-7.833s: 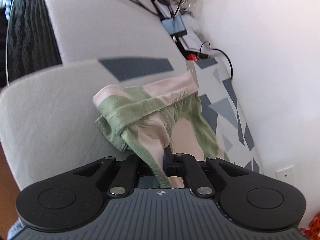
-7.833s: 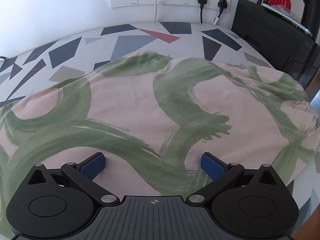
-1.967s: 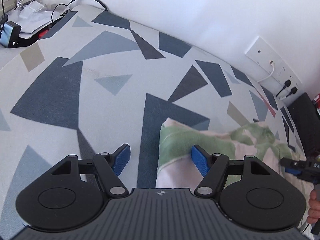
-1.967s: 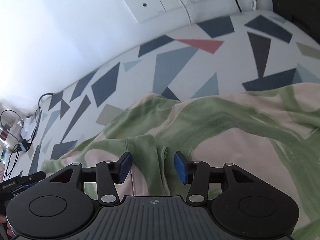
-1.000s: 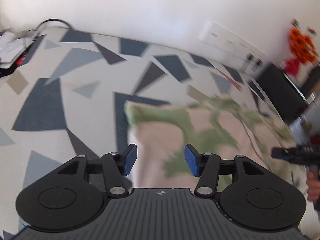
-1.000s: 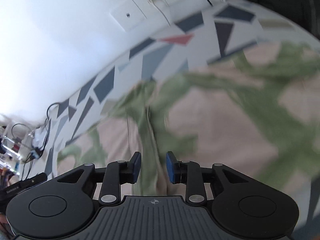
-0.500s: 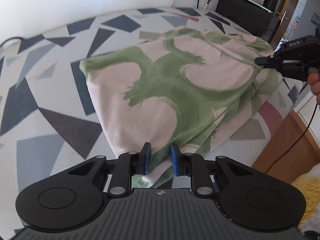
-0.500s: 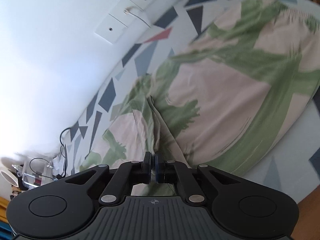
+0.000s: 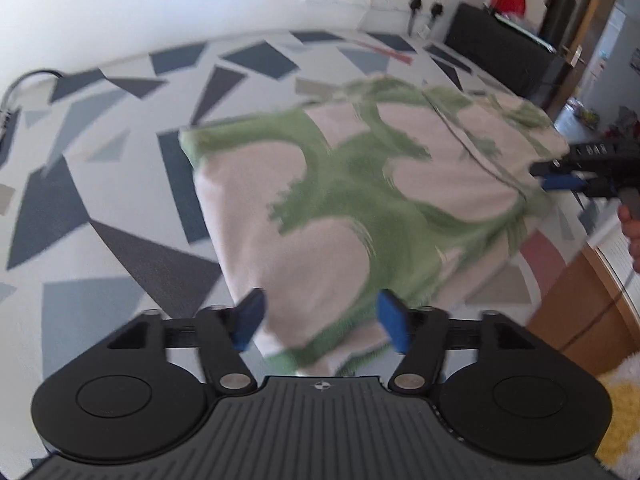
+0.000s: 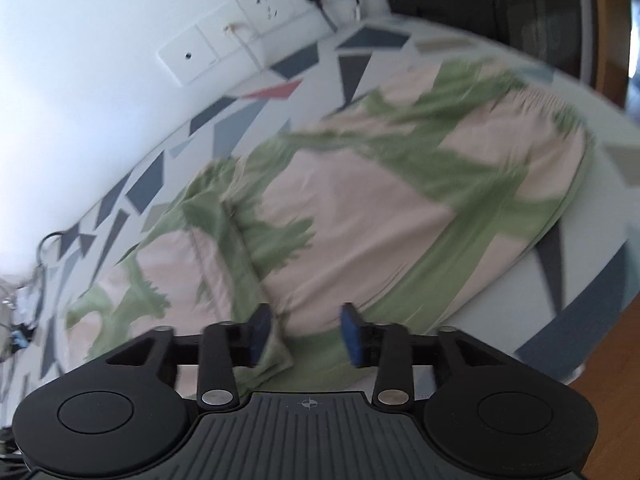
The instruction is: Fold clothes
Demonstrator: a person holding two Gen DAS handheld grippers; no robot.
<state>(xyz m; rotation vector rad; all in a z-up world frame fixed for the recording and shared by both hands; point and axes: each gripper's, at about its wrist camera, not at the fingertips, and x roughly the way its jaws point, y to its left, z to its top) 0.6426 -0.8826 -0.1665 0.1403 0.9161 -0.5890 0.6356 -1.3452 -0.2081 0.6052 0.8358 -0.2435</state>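
- Garment (image 9: pixel 360 200), pink with green brush-pattern, lies folded over on the patterned tablecloth (image 9: pixel 120 240), its near edge at the table's near side and its right end hanging toward the table's right edge.
- Left gripper (image 9: pixel 320 316): jaws have just been opening and now stand spread. The garment's near-left corner lies between the blue pads (image 9: pixel 250 316), but they do not press on it.
- Right gripper (image 10: pixel 306 330): jaws have just been opening too, and are parted over the near fold edge, with cloth between the pads but not pinched. It also shows in the left view (image 9: pixel 560 176) at the garment's right end.
- Judgement: a fold has been laid and released. To do it well, both grippers should draw back clear without snagging cloth, then the layers should be checked for square edges before the next pinch.
- Frames are blurred, so fine creases cannot be read.
- Containers: none in view.
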